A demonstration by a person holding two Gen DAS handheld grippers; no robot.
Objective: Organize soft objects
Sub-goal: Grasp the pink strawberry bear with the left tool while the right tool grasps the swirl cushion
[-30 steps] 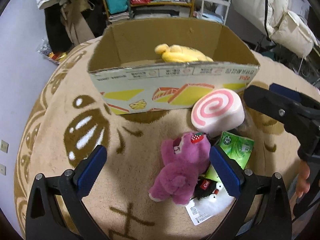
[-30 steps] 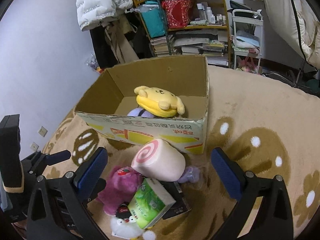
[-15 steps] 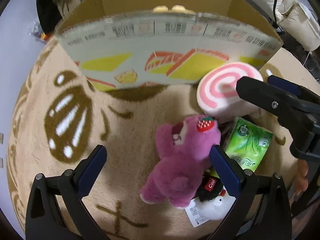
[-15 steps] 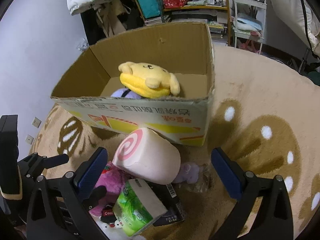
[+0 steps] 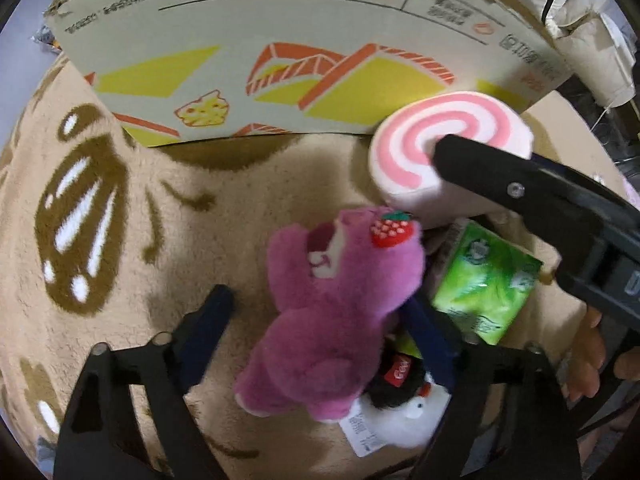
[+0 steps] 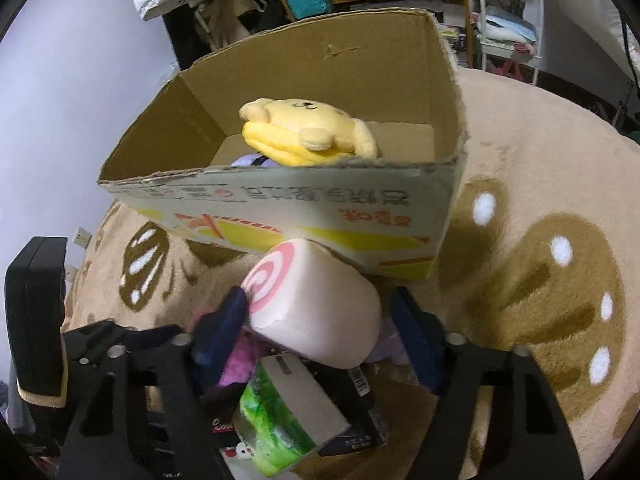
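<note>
The roll [image 6: 316, 312], pink-swirled and lying on the rug [image 6: 540, 208] against the box [image 6: 320, 216], is straddled by the closing right gripper [image 6: 320, 320]; it is judged light and squashy, best pinched across its middle. The bear [image 5: 332, 320] beside it sits between the closing left gripper [image 5: 320, 320] fingers, with no firm press visible yet. Only the right view shows the yellow plush [image 6: 308, 132] inside the box.

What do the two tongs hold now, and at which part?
Nothing is firmly held yet. The left tongs are closing around the pink bear's body; the right tongs are closing across the swirl roll cushion.
</note>
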